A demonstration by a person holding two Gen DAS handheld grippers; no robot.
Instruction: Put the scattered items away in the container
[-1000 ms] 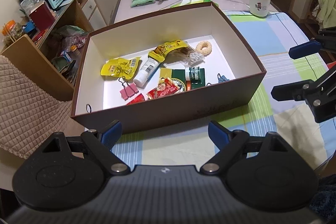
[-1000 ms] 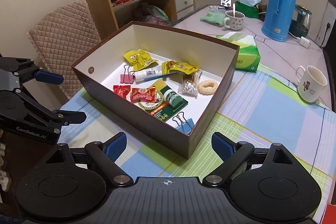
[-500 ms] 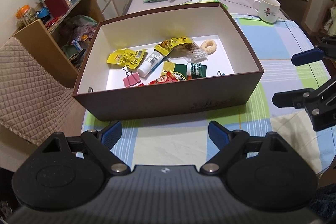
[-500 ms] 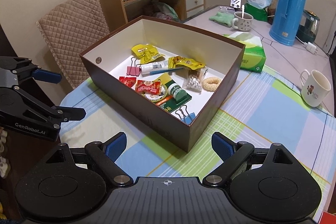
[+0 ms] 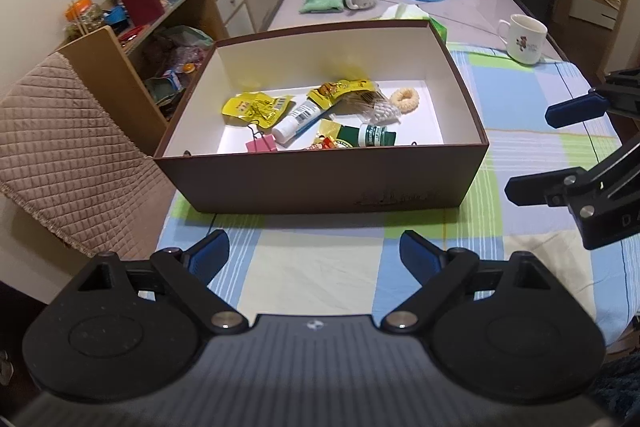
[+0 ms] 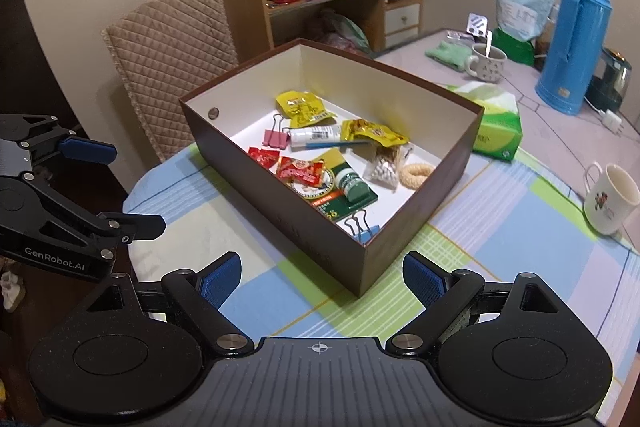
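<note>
- Checked tablecloth covers the table; no loose item is visible on it.
- Brown box at centre holds light snack packets and binder clips.
- Left gripper and right gripper are wide open, empty.
- Packets are soft; pinch an edge.

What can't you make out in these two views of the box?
- Blue clip: left wrist view shows only its wire handles; the box front wall hides the rest.
- Red candy wrappers: mostly hidden there by that wall.
- Package print: too small in both views.
</note>
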